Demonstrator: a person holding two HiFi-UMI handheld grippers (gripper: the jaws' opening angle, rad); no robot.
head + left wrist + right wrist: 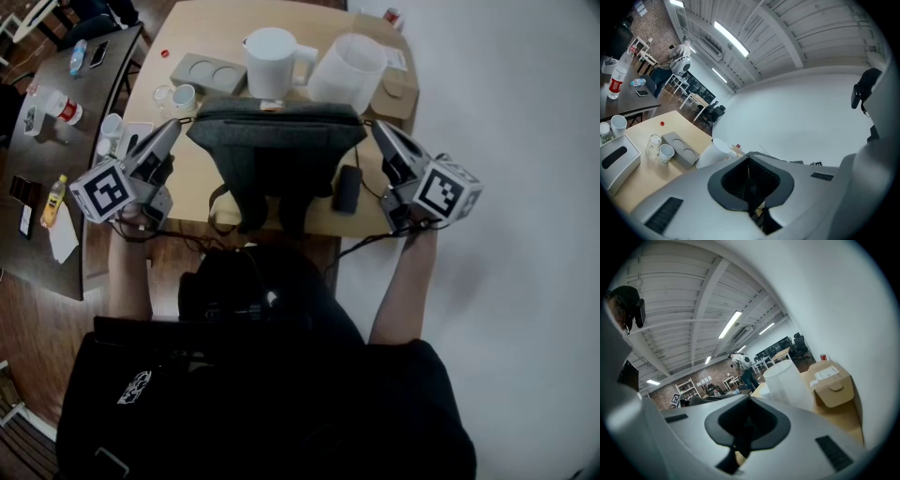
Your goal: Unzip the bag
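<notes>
1. Grey bag (277, 155) at near edge of table (192, 187), straps overhanging; white pitcher (272, 61) close behind, open floor (506, 112) rightward.
2. Left gripper (178, 126): jaws together, at bag's left corner.
3. Right gripper (375, 127): jaws together, at right corner.

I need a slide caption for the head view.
Left claw and right claw, both shut, at the top corners of a dark grey fabric bag on a light wooden table.

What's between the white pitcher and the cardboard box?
A translucent container, upright, between white pitcher and cardboard box; clearest in the head view.
</notes>
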